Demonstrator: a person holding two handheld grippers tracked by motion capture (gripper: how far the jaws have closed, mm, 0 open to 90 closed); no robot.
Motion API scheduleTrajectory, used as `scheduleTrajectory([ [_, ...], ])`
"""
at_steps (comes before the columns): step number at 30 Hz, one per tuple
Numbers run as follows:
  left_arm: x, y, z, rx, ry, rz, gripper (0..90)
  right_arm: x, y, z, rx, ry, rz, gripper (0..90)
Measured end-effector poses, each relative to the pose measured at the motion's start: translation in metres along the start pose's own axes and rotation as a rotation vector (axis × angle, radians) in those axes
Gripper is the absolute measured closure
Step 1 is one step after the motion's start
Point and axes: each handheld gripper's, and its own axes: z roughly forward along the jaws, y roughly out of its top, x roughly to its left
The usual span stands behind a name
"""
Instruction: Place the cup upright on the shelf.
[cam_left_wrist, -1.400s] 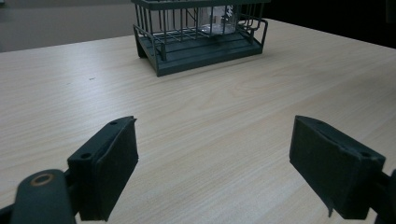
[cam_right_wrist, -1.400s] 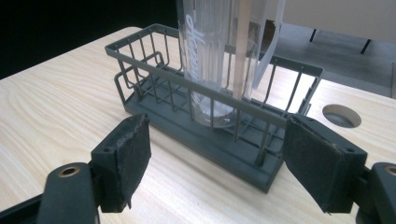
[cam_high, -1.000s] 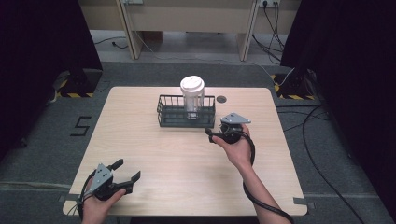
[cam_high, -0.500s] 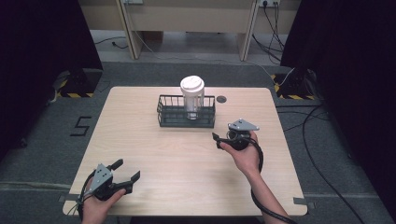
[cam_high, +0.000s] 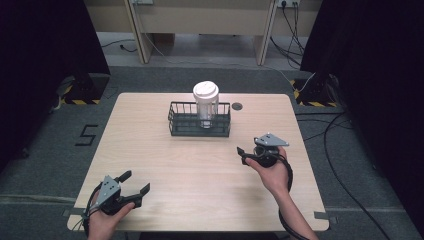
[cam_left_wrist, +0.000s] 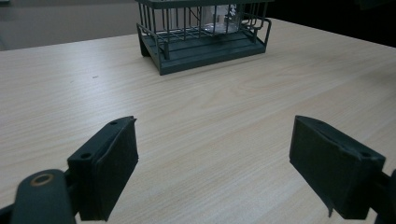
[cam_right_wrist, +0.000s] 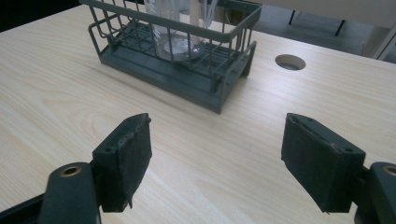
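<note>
A dark wire basket (cam_high: 190, 124) stands at the table's far middle, holding an upright clear cup with a white lid (cam_high: 206, 96). My right gripper (cam_high: 242, 155) hovers to the basket's near right, jaws wide open, empty and pointing left. In the right gripper view the basket (cam_right_wrist: 219, 88) and the cup's base (cam_right_wrist: 177, 37) lie ahead of the gripper (cam_right_wrist: 219, 158). My left gripper (cam_high: 136, 181) rests open and empty at the near left corner. The left gripper view shows that gripper (cam_left_wrist: 217, 158) facing the distant basket (cam_left_wrist: 205, 44).
A round cable hole (cam_high: 237, 106) sits in the wooden table (cam_high: 200, 190) just right of the basket. Cables trail on the floor at the right. Bare tabletop lies between the two grippers and in front of the basket.
My right gripper has drawn back from the basket's right end toward the near right side of the table. The left gripper has not moved.
</note>
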Motion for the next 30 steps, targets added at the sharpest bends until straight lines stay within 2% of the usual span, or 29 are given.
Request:
scheduleTrajectory([
  [18,0.000,0.000,0.000,0.001,0.004,-0.001,14.7,-0.015,-0.028,-0.028,0.025,-0.032,0.018,25.0],
  [30,-0.001,0.000,0.000,0.005,0.008,-0.001,14.7,-0.028,-0.048,-0.051,0.028,-0.069,0.052,25.0],
])
